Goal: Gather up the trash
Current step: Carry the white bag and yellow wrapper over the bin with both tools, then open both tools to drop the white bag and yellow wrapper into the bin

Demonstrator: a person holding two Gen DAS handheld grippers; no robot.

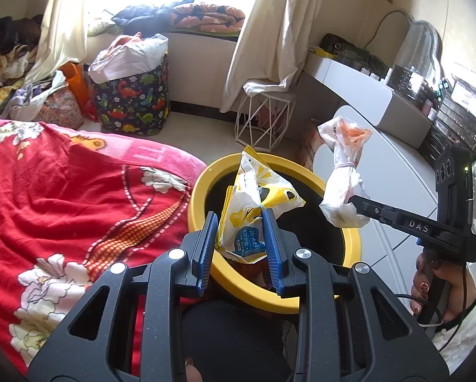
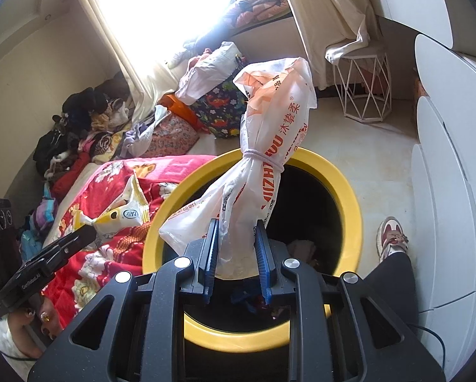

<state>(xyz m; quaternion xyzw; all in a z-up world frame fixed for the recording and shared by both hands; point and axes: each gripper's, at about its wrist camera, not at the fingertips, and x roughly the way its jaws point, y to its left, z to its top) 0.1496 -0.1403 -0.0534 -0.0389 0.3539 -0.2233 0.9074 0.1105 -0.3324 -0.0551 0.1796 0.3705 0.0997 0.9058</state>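
My left gripper (image 1: pixel 240 215) is shut on a yellow and white snack wrapper (image 1: pixel 250 200), held over the near rim of a yellow-rimmed round bin (image 1: pixel 199 191) with a dark inside. My right gripper (image 2: pixel 237 227) is shut on a white and orange plastic bag (image 2: pixel 269 133), tied round its middle with an elastic band, standing above the same bin (image 2: pixel 346 184). In the left wrist view the right gripper (image 1: pixel 352 199) shows at the right with the white bag (image 1: pixel 343 172) over the bin's right rim. In the right wrist view the left gripper (image 2: pixel 89 230) shows at lower left with the wrapper (image 2: pixel 123 215).
A bed with a red floral blanket (image 1: pixel 62 197) lies left of the bin. White rounded drawers (image 2: pixel 444 175) stand at the right. Farther off are a white wire stool (image 1: pixel 263 121), a dinosaur-print basket (image 1: pixel 132 105), piled clothes (image 2: pixel 78 133), and a person's shoe (image 2: pixel 392 235) on the floor.
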